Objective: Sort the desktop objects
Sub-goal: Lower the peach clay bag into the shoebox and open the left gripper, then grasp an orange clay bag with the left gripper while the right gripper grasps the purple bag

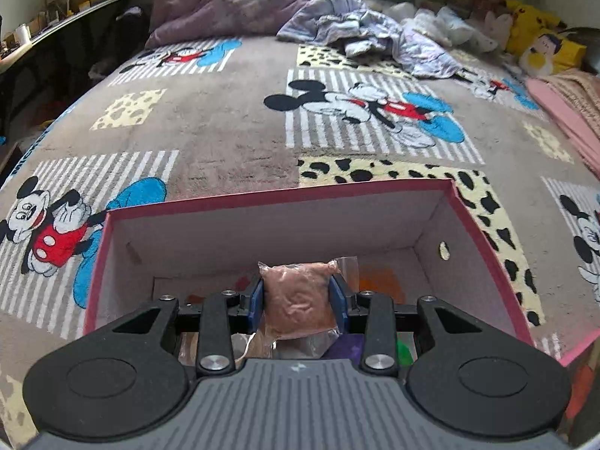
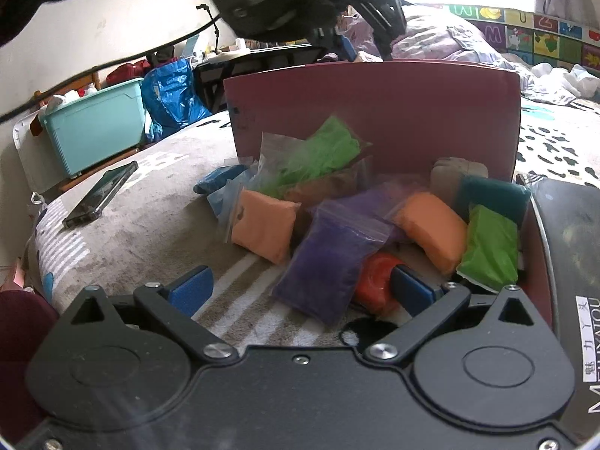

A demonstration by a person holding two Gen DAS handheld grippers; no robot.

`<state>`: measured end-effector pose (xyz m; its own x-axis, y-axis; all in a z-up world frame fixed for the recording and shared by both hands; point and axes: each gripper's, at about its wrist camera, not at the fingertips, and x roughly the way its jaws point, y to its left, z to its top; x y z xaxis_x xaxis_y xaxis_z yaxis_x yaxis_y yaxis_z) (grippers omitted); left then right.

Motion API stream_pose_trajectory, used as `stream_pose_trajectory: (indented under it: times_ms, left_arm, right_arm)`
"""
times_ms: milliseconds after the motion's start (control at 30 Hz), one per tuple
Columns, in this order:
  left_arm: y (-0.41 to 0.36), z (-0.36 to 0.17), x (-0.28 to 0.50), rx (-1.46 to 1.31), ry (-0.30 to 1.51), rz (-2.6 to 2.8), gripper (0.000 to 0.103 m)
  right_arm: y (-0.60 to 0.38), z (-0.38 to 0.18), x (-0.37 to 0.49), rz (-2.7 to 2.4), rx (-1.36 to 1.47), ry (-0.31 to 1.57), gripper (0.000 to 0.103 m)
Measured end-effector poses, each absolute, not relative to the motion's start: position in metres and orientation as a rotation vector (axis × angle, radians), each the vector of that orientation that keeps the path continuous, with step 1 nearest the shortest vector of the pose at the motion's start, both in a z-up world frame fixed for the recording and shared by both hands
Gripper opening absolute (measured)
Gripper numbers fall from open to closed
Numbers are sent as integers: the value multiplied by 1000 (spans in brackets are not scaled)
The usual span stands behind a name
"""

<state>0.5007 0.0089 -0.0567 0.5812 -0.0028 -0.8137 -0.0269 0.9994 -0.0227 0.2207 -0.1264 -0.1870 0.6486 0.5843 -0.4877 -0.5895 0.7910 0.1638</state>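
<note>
My left gripper (image 1: pixel 298 296) is shut on a brown clay bag (image 1: pixel 298 300) and holds it over the open pink box (image 1: pixel 285 197); more bags lie below inside. In the right wrist view the same box (image 2: pixel 375 108) stands behind a pile of clay bags: purple (image 2: pixel 326 262), two orange (image 2: pixel 262 230), two green (image 2: pixel 322 150), red (image 2: pixel 377 285), teal (image 2: pixel 495 195) and blue (image 2: pixel 217 180). My right gripper (image 2: pixel 300 292) is open just in front of the purple bag, its right finger beside the red one. The left gripper (image 2: pixel 337 37) shows above the box.
Everything sits on a Mickey Mouse blanket (image 1: pixel 225 131) on a bed. A phone (image 2: pixel 101 195) lies to the left of the pile. A black lid (image 2: pixel 573 262) lies at the right. Crumpled bedding (image 1: pixel 337 30) and plush toys (image 1: pixel 536 37) are at the far end. A teal bin (image 2: pixel 93 123) stands beyond the bed.
</note>
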Motion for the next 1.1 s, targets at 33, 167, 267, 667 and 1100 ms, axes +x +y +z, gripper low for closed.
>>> stream_pose_trajectory:
  times_ms: [33, 167, 267, 667, 1100]
  left_arm:
    - [8, -59, 505, -36, 964, 16, 35]
    - [-1, -67, 518, -22, 1009, 21, 35]
    - [-6, -72, 525, -12, 1029, 32, 35]
    - [-8, -77, 530, -40, 1048, 98, 68]
    - [2, -6, 426, -2, 778, -49, 68]
  right_arm:
    - [-126, -187, 221, 668, -10, 551, 102]
    - [-125, -187, 221, 666, -16, 552, 102]
    - [-126, -187, 221, 666, -15, 553, 102]
    - [-133, -184, 226, 689, 25, 570, 102]
    - [-139, -167, 215, 648, -11, 453, 102]
